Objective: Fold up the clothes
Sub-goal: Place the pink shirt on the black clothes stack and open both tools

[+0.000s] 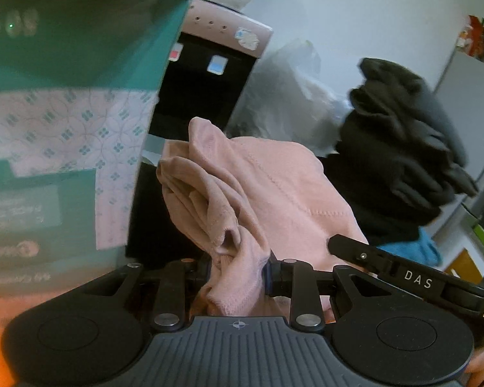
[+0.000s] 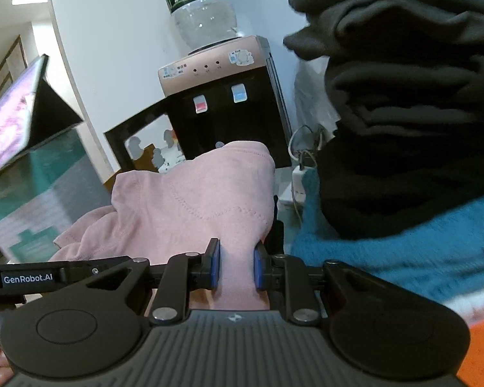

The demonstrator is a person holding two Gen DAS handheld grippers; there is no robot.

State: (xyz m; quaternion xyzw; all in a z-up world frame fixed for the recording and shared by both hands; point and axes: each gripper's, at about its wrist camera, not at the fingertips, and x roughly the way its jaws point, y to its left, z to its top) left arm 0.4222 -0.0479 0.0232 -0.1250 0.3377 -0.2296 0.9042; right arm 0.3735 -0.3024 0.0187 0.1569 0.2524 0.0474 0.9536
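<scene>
One pink garment point(image 1: 274, 193), bunched, carried off any surface between two grippers. Left gripper point(image 1: 237, 274): jaws narrow, blue pads pinching a crumpled ribbed edge of the pink cloth. Right gripper point(image 2: 237, 266): jaws narrow, pads clamped on a flatter fold of the same garment point(image 2: 193, 200).

Long axis of the garment roughly across both views, from one gripper to the other; bulk of cloth humped up and away from the cameras, stitched seam lines facing up.

One stack of dark folded clothes point(image 1: 400, 148), blurred; three or four layers, exact count not readable. One teal-blue knit item point(image 1: 416, 248) under that stack, touching it. One water dispenser point(image 2: 222, 103) behind the pink garment, with one red tap and one blue tap.

Left wrist view only: teal printed box point(image 1: 64, 113) close at left, right gripper's arm marked "DAS" at lower right. Right wrist view only: upturned water bottle point(image 2: 200, 6) on the dispenser, tablet screen point(image 2: 6, 122) at left, white cable cluster point(image 2: 301, 161) beside the dispenser, orange surface point(image 2: 480, 348) at lower right.
</scene>
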